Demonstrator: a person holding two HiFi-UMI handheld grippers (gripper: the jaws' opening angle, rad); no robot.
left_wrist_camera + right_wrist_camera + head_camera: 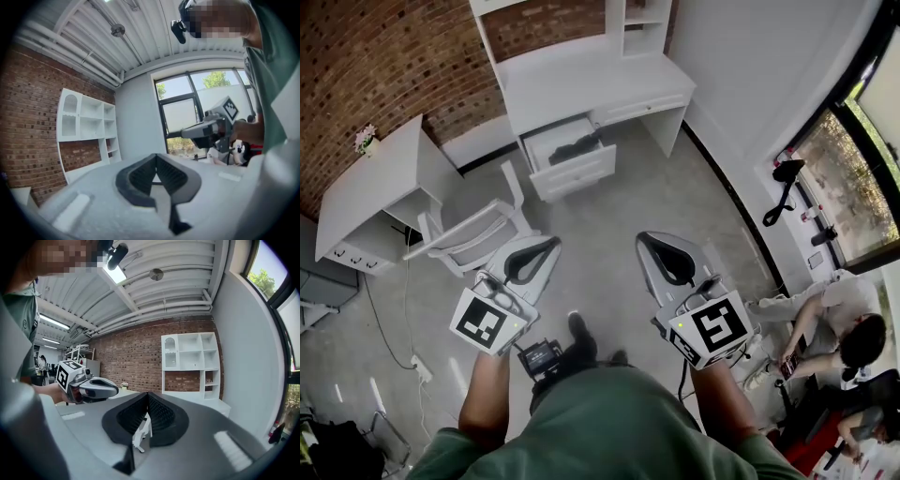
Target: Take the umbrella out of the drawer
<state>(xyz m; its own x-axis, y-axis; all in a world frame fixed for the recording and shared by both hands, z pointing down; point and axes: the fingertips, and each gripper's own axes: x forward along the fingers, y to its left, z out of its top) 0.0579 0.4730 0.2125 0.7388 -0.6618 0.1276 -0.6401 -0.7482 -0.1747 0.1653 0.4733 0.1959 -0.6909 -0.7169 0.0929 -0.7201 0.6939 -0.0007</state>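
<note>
White furniture lines the red-brick wall: a desk with a shelf unit on it, and a second, lower desk in the left corner with a small flower pot at its back edge. The first desk's drawer stands pulled out over the grey floor. The umbrella, a dark folded shape, lies inside it across the right half, close behind the drawer's front panel. A white chair stands on the floor between the two desks.

The left gripper and the right gripper are held side by side, well apart from each other and well short of the drawer, both pointing towards it. Each gripper view shows its own dark ribbed jaws pressed together at the tips with nothing between them, so both tongs are closed and empty.

By the window along the right wall, a person sits on the floor.
</note>
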